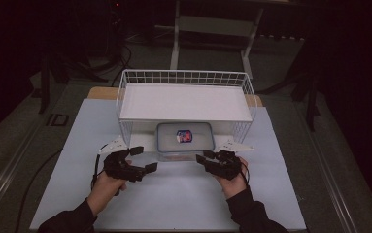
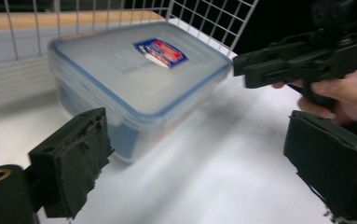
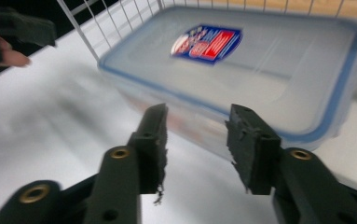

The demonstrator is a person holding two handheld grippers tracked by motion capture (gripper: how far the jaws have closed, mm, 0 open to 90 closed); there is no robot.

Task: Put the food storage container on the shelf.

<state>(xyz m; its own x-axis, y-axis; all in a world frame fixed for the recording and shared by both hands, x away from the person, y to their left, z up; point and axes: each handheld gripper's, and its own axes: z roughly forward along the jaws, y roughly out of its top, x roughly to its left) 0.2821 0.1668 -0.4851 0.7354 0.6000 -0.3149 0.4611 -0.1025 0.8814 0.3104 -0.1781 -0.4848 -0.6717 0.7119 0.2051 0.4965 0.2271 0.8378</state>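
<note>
A clear plastic box with a blue-rimmed lid and a red and blue label sits on the white table, half under the front of a white wire basket. My left gripper is at the box's front left, open wide; in the left gripper view the box lies just beyond its jaws. My right gripper is at the box's front right, open with nothing between its pads; its jaws point at the box's near edge. Neither gripper touches the box.
The wire basket stands at the table's back middle with a white board lying across it. The white table cover spreads in front of the hands. The other hand's gripper reaches in from the right of the left gripper view.
</note>
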